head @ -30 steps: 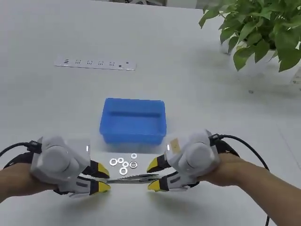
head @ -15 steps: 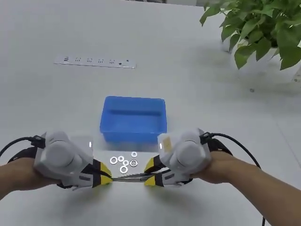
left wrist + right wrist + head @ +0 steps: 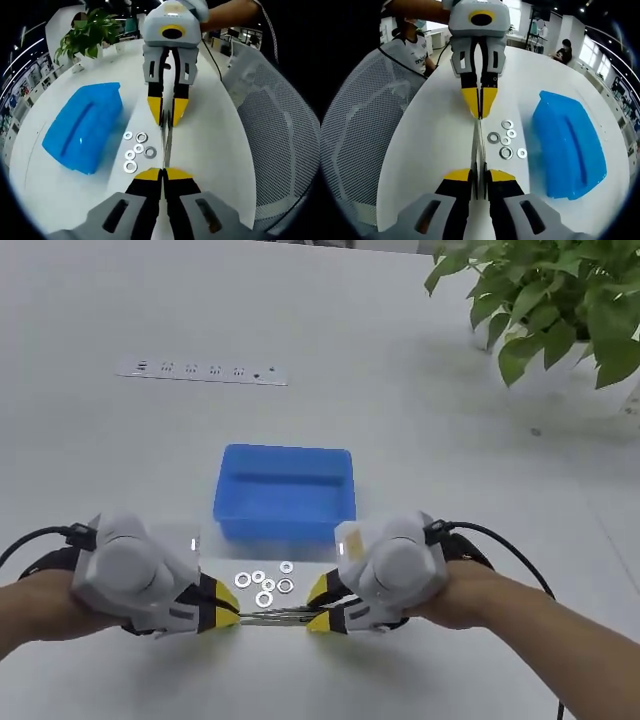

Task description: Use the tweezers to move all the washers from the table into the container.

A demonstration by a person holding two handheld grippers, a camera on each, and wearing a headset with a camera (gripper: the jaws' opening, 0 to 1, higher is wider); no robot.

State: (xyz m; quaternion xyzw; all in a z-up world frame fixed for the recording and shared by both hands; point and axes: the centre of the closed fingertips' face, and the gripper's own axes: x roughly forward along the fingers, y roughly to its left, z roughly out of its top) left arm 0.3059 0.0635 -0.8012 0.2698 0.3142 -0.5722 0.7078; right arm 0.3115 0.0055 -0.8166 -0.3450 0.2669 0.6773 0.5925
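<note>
— Since the washers [image 3: 265, 585] are small, flat and bunched in a loose cluster of six on the tabletop [image 3: 430, 460], I'd say the tweezers [image 3: 275, 615] want to come up level, so neither end swings into them.

— Fair. And which hand should keep them?

— My guess is one tool has to end up holding the tweezers across the arms, where a squeeze closes the tips. Pinching an end alone won't work them. At the moment the left tool [image 3: 228, 608] has its jaws closed on one end and the right tool [image 3: 318, 608] is closed on the other, the two facing each other along the tweezers.

— Where are the washers against all that?

— Just beyond the tweezers, on the side away from the person, near but not touching them, and roughly level with the gap between the two tools. The blue container [image 3: 283, 530] sits just past the cluster, so the carry looks short.
</note>
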